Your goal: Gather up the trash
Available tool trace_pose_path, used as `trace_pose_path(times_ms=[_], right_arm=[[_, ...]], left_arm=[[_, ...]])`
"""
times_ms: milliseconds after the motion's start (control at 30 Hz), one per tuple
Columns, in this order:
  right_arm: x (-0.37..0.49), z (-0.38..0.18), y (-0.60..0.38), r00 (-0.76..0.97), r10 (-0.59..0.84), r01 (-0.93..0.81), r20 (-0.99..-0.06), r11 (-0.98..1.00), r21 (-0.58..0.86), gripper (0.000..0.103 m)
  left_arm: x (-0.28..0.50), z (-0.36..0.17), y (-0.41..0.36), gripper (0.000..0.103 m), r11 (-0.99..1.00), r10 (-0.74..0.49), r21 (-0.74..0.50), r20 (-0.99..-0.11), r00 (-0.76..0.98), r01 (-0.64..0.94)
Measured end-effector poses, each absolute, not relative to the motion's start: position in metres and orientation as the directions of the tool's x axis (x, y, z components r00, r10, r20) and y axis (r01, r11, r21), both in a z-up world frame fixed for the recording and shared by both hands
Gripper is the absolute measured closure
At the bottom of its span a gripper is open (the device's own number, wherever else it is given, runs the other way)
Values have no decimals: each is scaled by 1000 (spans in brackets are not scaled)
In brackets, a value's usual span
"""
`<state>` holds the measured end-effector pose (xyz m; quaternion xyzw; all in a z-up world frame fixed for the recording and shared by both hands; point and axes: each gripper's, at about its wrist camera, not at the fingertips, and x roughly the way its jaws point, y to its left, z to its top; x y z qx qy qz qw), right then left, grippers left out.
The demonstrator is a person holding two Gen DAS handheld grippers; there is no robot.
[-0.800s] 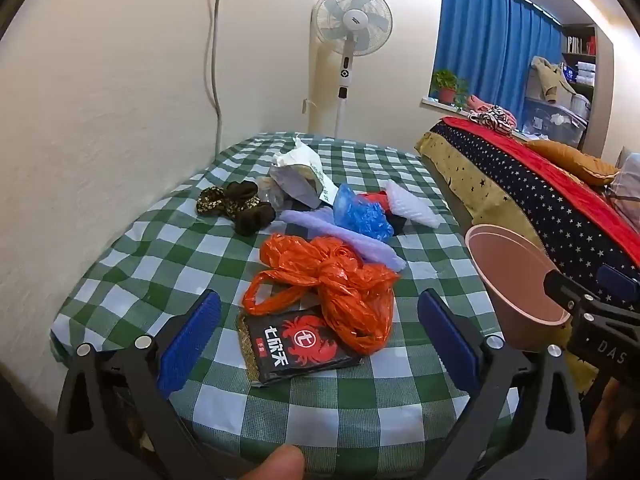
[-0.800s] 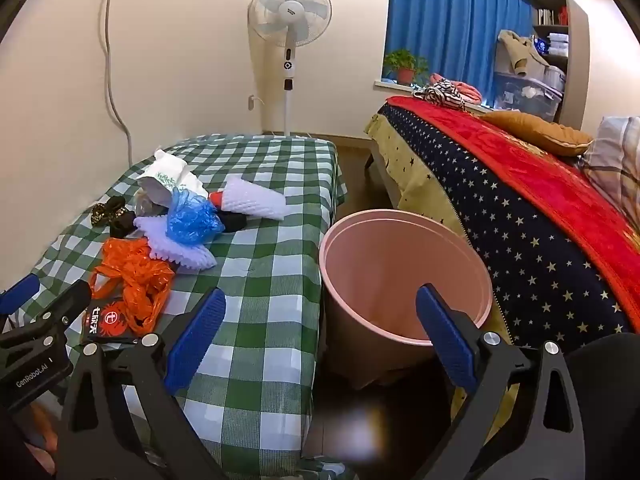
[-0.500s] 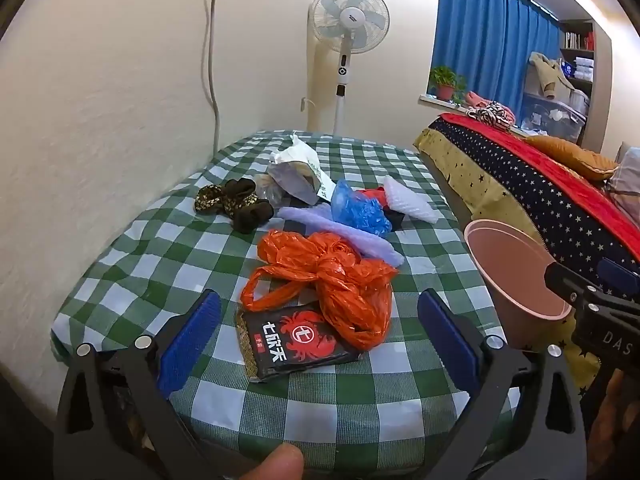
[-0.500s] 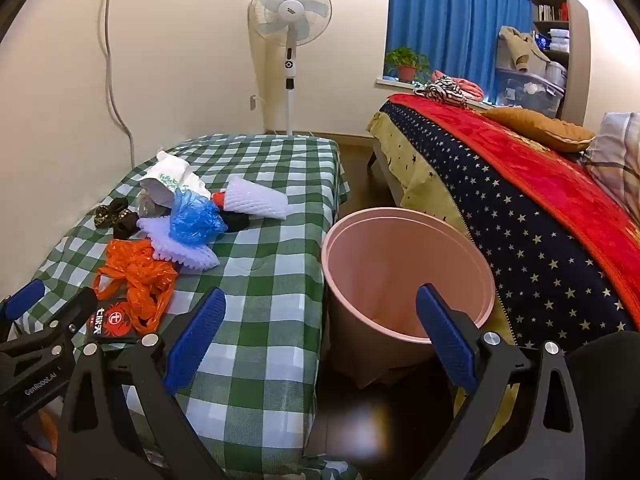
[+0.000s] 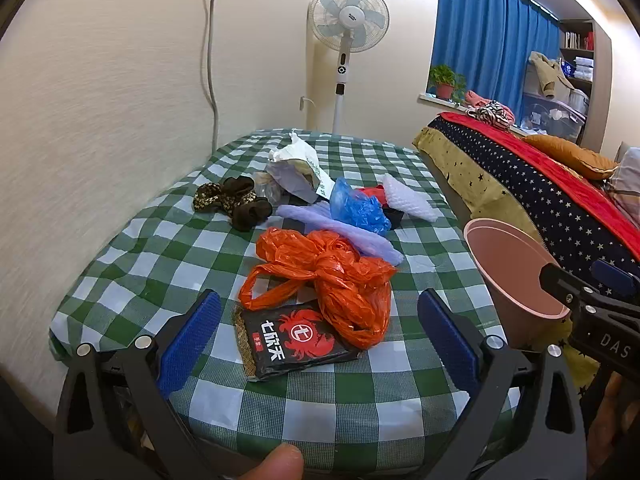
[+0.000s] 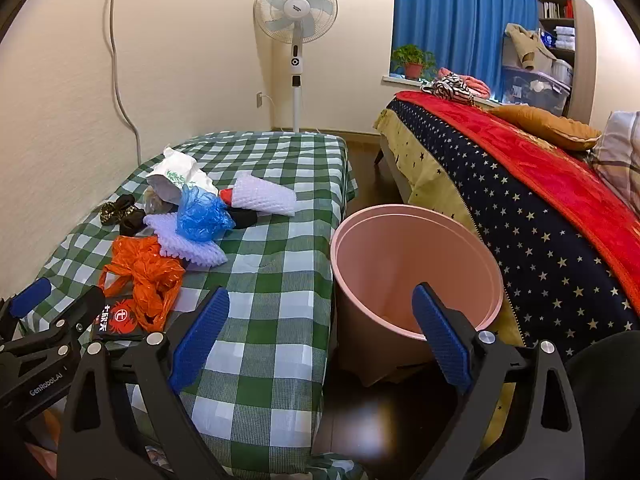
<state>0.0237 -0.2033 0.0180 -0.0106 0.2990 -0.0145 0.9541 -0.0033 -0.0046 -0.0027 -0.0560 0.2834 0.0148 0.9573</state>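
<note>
The left gripper (image 5: 320, 330) is spread wide with nothing between its blue pads, hovering at the near edge of the table (image 5: 132, 256) with the green checked cloth. Just beyond it lies a black snack packet (image 5: 292, 342) printed with a red crab, its far right corner hidden under a crumpled orange plastic bag (image 5: 332, 276). Farther back the trash overlaps: a lilac foam sleeve (image 5: 340, 230), partly covered by a blue plastic bag (image 5: 358, 208), then a white foam net (image 5: 408, 198), a torn white paper bag (image 5: 298, 170) and a dark patterned bundle (image 5: 232, 200) on the left that is hard to identify. A red and a black item between the blue bag and the white net are mostly hidden.

The right gripper (image 6: 320, 328) is likewise released and holds nothing, near the table's right edge. Its view shows the pink bin (image 6: 416, 276) standing on the floor between table and bed (image 6: 540, 208), open mouth fully visible; the left view cuts the bin off behind the right gripper's black body. The right view sees the packet only in part, behind the left gripper's finger. A standing fan (image 6: 296, 12) is against the far wall
</note>
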Motion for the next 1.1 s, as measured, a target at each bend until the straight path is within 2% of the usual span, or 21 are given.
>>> trace_pose_path(times_ms=[1100], right_arm=[[26, 19, -197, 822, -23, 9, -569, 1000, -27, 16]], left_arm=[[-2, -4, -5, 8, 993, -4, -99, -546, 838, -60]])
